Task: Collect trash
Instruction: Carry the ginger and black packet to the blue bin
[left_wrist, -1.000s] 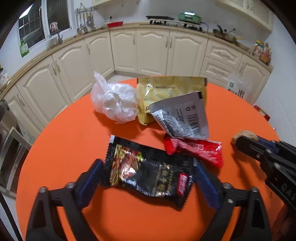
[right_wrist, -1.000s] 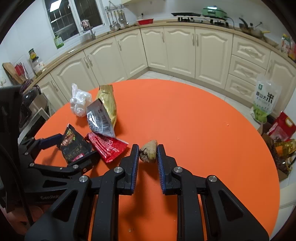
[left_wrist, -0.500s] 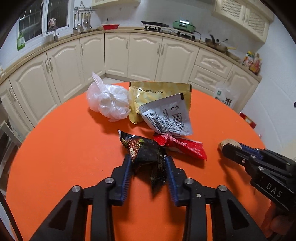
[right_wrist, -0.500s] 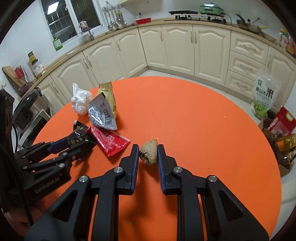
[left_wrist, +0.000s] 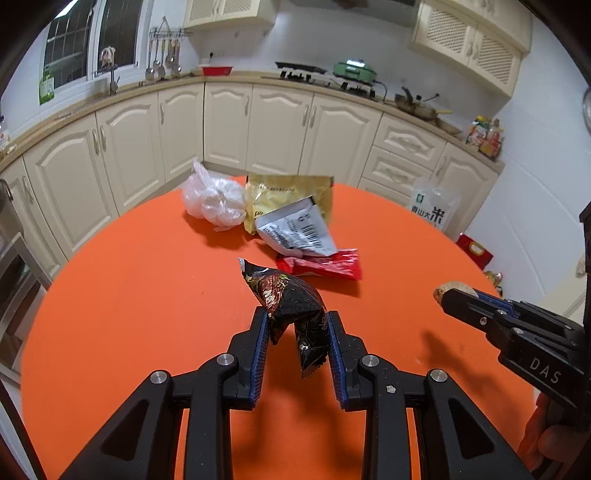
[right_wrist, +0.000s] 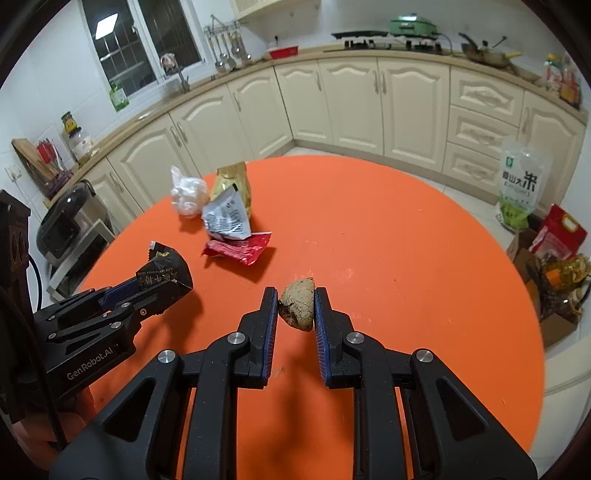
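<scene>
- My left gripper (left_wrist: 295, 325) has the black snack wrapper (left_wrist: 291, 306) crumpled between its blue pads; its jaws are closing on it – last few hairs – and the wrapper is clear of the orange table (left_wrist: 147, 295), its far corner sticking up past the fingertips.
- My right gripper (right_wrist: 295, 308) is nearly closed, pinching a brown lump of scrap (right_wrist: 297, 308) between its pads, above the tabletop.
- In the left wrist view the right gripper shows off to the right of the left one, with the lump poking out at its tip.
- Just ahead of the left gripper, slightly right, a red wrapper (left_wrist: 325, 266) lies flat on the table.
- Beyond that, a silver wrapper (left_wrist: 299, 232) with a barcode overlaps the red one's far edge and leans on a yellow packet (left_wrist: 284, 192) behind it.
- Left of the yellow packet, touching it, sits a knotted white plastic bag (left_wrist: 214, 203) – the farthest piece from my grippers.
- Past the table's far right edge, a rice bag (right_wrist: 521, 181) stands on the floor against the cream cabinets (right_wrist: 369, 103).
</scene>
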